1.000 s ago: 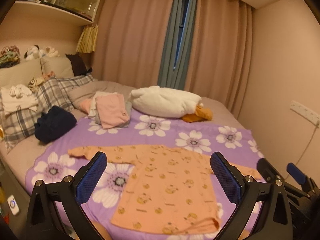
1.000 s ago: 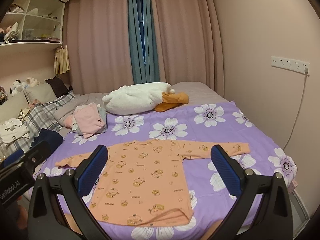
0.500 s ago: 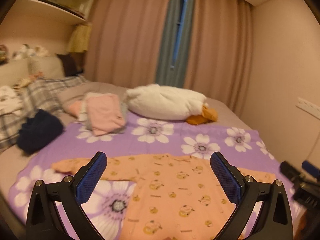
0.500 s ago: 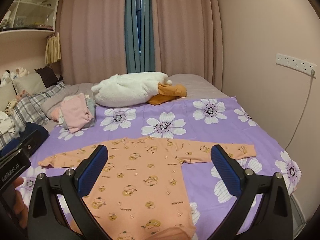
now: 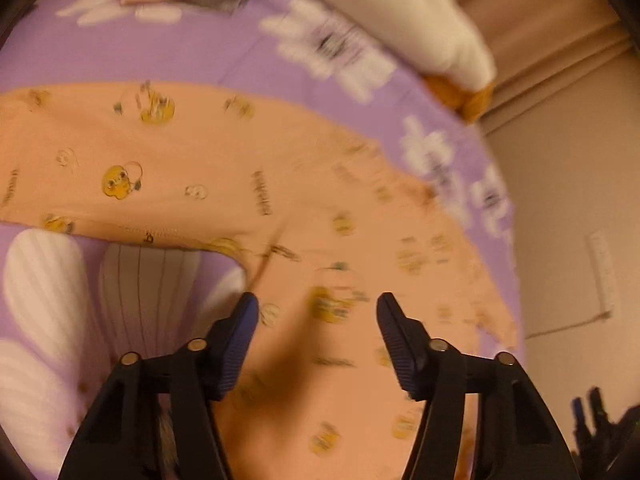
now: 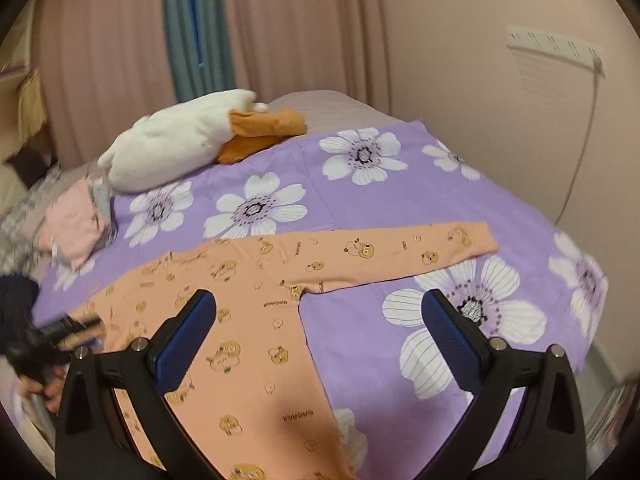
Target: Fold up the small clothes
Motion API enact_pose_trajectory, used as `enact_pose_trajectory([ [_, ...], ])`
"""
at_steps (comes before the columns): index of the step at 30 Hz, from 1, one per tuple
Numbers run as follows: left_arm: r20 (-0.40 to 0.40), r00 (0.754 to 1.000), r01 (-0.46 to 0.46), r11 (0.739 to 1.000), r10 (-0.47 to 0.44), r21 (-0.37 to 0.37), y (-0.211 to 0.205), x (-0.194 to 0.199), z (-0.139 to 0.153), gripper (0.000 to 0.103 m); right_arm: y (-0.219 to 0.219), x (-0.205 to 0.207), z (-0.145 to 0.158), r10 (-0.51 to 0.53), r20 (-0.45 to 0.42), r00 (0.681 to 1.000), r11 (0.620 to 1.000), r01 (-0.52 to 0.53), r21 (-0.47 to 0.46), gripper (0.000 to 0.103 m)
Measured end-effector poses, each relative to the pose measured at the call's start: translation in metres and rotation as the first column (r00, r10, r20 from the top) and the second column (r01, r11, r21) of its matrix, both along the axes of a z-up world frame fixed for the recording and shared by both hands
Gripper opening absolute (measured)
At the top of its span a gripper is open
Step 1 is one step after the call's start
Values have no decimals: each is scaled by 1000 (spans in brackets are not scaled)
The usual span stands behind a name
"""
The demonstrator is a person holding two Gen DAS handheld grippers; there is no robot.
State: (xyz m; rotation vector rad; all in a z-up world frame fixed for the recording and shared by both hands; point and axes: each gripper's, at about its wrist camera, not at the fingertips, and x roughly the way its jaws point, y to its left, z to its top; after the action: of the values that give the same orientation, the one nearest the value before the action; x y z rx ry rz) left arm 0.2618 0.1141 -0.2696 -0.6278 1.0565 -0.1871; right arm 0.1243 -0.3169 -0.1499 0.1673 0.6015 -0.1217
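An orange long-sleeved baby top with yellow cartoon prints (image 6: pixel 248 320) lies flat on the purple flowered bedspread (image 6: pixel 400 208), sleeves spread out. My left gripper (image 5: pixel 314 312) is open and close above the top's body by its left armpit, with the left sleeve (image 5: pixel 120 160) stretching away. The view is blurred. My right gripper (image 6: pixel 318 320) is open above the top's right side, near the right armpit; the right sleeve (image 6: pixel 400 256) runs to the right. The left gripper also shows in the right wrist view (image 6: pixel 60 332) at the left edge.
A white and orange plush duck (image 6: pixel 188 140) lies at the back of the bed. A pile of pink and grey folded clothes (image 6: pixel 76 232) sits at the back left. A wall with a socket strip (image 6: pixel 556 44) and a cable runs along the right.
Both grippers have dropped down and forward toward the top. The left one has tilted sharply downward and narrowed its opening; it now hovers just over the fabric.
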Motion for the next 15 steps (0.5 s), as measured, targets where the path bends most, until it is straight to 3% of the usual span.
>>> enact_pose_trajectory([
  [2,-4,999,41,997,-40,62,-8,7,-13,59,0,3,-5,32,-18,999,999,-32,3,103],
  [8,50,997,-57,992,52,117,1,-6,-3,55,10,18,-19,38,-42,998,998,-40,-49,103],
  [10,10,1000,-16,992,15,123,0,2,-19,55,10,23,-23,45,-59,997,998,-47,-42,103],
  [12,39,999,21,980,-30,196,-8,1,-15,55,12,28,-28,55,-73,996,997,-58,-43,103],
  [13,36,998,48,983,-56,176,-15,0,-14,55,14,29,-30,60,-79,995,997,-64,-51,103],
  [15,31,995,88,995,-90,53,-17,5,-17,54,16,30,-32,64,-79,995,996,-70,-64,103],
])
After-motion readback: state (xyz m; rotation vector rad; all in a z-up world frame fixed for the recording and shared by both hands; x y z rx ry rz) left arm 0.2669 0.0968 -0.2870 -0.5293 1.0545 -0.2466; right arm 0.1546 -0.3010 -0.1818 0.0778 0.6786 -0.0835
